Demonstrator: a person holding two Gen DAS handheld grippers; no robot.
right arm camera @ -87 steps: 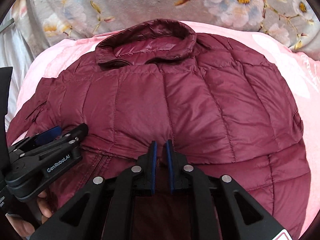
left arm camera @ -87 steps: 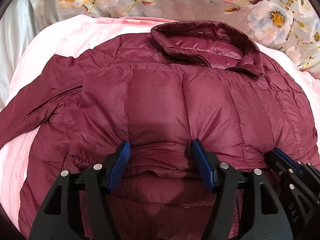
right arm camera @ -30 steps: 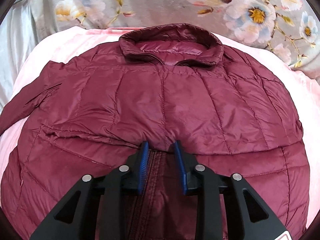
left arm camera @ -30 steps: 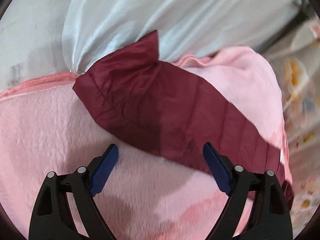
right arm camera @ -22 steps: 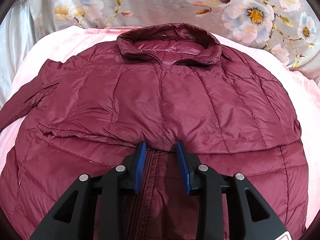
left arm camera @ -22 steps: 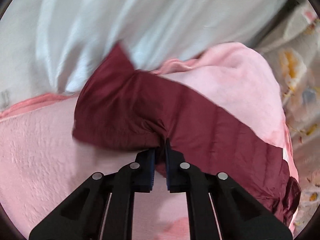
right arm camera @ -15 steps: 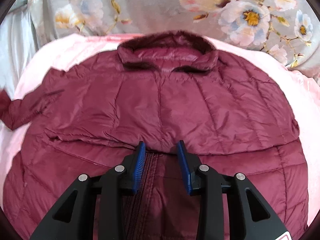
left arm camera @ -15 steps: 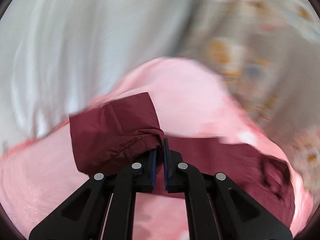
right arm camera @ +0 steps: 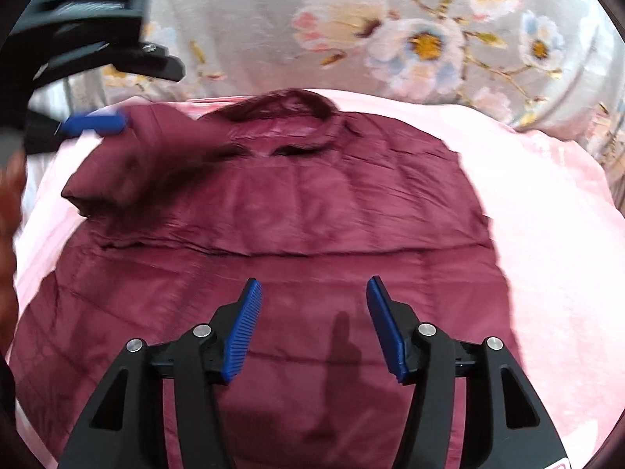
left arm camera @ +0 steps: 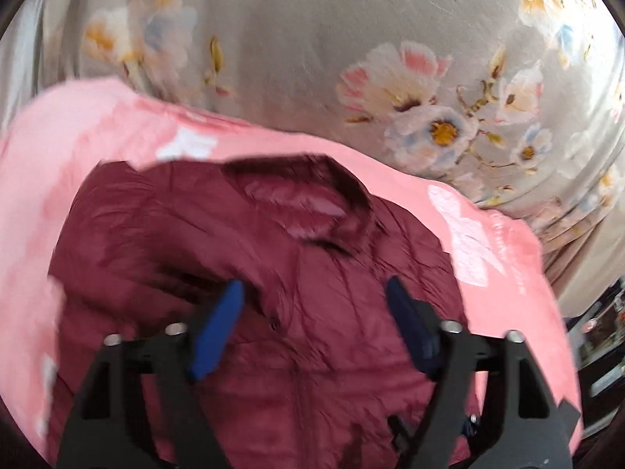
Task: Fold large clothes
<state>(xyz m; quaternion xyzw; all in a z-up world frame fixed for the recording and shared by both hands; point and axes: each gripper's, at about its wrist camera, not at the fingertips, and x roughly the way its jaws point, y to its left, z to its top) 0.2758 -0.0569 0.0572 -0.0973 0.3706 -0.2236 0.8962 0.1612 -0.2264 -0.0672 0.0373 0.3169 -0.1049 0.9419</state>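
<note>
Dark red puffy jacket (right arm camera: 312,211) lying flat on the pink blanket (right arm camera: 547,234), filling the middle of both views, collar (right arm camera: 289,113) toward the top of the frame near the flowered cloth (right arm camera: 390,19). Sleeve (right arm camera: 129,172) now folded in across the chest, at the middle left of the right wrist view; a second ago stretched out to the side over the blanket. Left tongs (left arm camera: 312,312) just opened wide after being clamped on that sleeve, now with nothing pinched, only jacket cloth seen past the blue pads (left arm camera: 218,328). Same left tongs showing at the upper left of the right wrist view, one blue pad just beside the sleeve end, too blurry to tell if touching. Right tongs (right arm camera: 312,320) also just opened wider, low in the frame over the bottom part of the jacket, gripping nothing. Means one sleeve tucked in and let go. Probably the other side next, then folding the body over. Slippery, puffy cloth, so likely to spring back if not pressed flat.
</note>
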